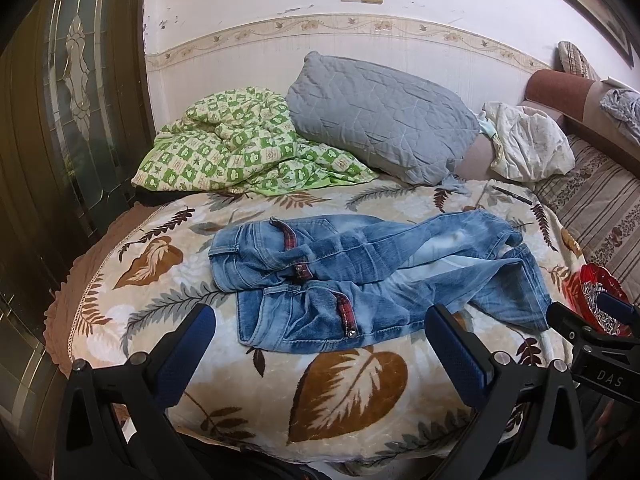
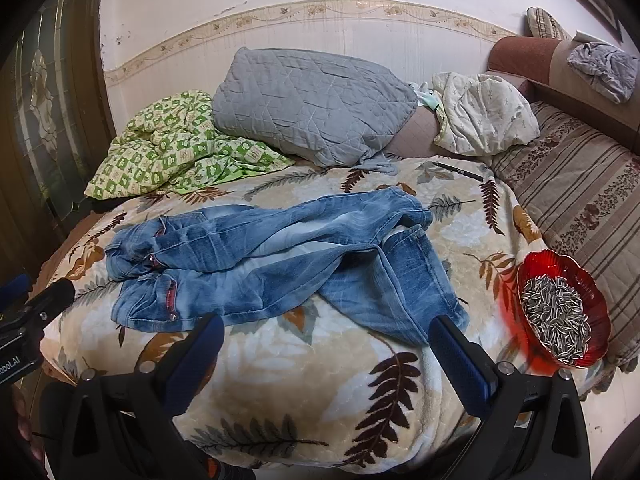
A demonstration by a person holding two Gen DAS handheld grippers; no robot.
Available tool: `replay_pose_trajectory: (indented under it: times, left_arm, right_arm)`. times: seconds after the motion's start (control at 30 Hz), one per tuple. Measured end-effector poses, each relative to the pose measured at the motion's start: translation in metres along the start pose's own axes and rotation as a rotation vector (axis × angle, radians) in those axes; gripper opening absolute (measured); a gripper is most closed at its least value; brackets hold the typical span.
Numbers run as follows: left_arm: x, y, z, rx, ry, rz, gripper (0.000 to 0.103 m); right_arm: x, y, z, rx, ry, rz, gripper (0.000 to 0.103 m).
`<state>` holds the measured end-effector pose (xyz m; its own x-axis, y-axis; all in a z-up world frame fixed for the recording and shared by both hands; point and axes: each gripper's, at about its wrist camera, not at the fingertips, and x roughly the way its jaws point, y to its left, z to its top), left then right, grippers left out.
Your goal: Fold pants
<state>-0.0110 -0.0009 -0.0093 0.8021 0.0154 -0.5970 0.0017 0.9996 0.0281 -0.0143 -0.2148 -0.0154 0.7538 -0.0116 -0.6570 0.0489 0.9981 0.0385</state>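
A pair of light blue jeans [image 1: 372, 272] [image 2: 272, 264] lies crumpled on a leaf-patterned blanket [image 1: 352, 384] [image 2: 320, 380], waistband at the left, both legs running right and crossing near the hems. My left gripper [image 1: 320, 320] hovers open just in front of the waist and near leg, holding nothing. In the right wrist view my right gripper [image 2: 326, 330] is open too, in front of the near leg's hem, apart from the cloth. The right gripper's body also shows at the left wrist view's right edge [image 1: 592, 328].
A red bowl of sunflower seeds [image 2: 560, 316] [image 1: 600, 300] sits at the blanket's right edge. Behind the jeans are a grey pillow [image 1: 380, 116], a green checked quilt [image 1: 224, 148], a white cloth [image 1: 528, 140] and a dark pen [image 2: 458, 171]. A striped cushion [image 2: 580, 184] lies right.
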Motion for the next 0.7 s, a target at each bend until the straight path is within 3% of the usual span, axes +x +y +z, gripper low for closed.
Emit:
replay_pose_trajectory:
  times: [0.7]
  left_arm:
    - [0.0021,0.0015,-0.0013,-0.003,0.006,-0.002,0.103]
  right_arm:
    - [0.0008,-0.0007,0.0015,0.000,0.001,0.000,0.103]
